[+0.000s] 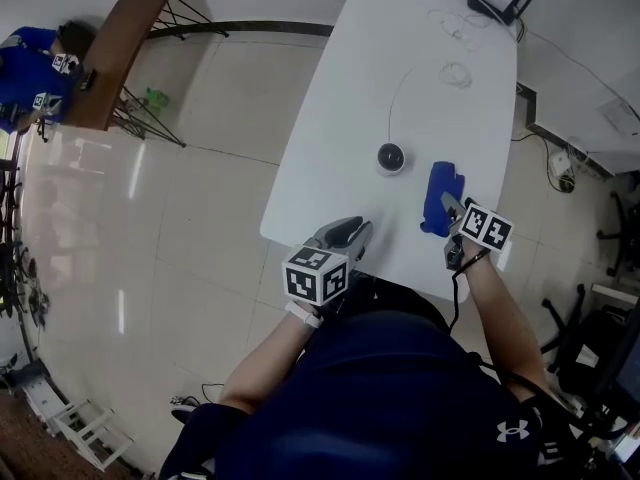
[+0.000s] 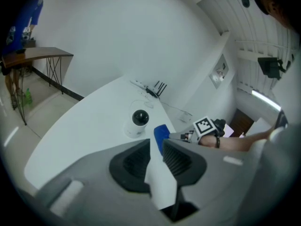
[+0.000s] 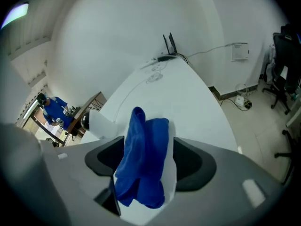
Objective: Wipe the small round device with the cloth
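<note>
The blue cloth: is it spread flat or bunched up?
Bunched up: the blue cloth lies in crumpled folds on the table, between the open jaws of the right tool.

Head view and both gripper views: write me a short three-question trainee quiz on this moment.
1. True or false: the cloth lies on the table between the open jaws of the right gripper.
2. In the head view, the device stands: A) on the floor; B) on the table, left of the cloth; C) on top of the cloth.
3. Fill in: the left gripper holds ____.
Key: 1 true; 2 B; 3 nothing.
</note>
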### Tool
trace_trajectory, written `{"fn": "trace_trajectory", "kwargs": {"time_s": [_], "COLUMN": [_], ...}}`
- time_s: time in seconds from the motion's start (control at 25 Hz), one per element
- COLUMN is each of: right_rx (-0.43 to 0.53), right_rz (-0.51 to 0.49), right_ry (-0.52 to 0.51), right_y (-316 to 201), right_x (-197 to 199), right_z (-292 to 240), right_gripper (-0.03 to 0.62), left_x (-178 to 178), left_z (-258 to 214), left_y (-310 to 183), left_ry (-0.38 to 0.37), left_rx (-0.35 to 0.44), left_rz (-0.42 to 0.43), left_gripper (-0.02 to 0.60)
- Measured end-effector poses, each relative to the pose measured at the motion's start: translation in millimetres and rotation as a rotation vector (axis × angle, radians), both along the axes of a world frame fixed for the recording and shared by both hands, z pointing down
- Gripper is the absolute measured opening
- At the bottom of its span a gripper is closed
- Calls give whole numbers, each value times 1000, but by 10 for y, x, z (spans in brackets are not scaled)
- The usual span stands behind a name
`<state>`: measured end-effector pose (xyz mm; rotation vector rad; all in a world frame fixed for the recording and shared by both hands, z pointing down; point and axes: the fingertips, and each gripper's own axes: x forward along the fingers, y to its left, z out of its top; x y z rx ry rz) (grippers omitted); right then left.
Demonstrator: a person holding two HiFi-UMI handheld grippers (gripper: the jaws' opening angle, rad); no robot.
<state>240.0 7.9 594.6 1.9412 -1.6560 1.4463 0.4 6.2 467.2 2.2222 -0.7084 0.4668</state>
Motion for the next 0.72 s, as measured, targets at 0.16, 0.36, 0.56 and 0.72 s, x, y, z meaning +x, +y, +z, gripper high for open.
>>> {"fn": "trace_trajectory", "kwargs": {"time_s": [0.16, 0.36, 0.56, 0.72], "right_rx": [-87, -77, -9, 207], "right_rz": [12, -46, -48, -122], "right_ry": [-56, -157, -278, -300], "right_y": [35, -88, -238, -543], "right_x": [43, -140, -278, -490], "right_z": [253, 254, 111, -483], "right_gripper": [334, 180, 116, 106], "left_x": [109, 256, 305, 338], "left_z": [9, 100, 137, 72], "left_y": [-75, -162, -294, -561], "left_ry": [6, 12, -1, -14], "left_rx": [-14, -39, -36, 39], "left_rz": [5, 22, 20, 4], "left_gripper": [81, 81, 81, 81]}}
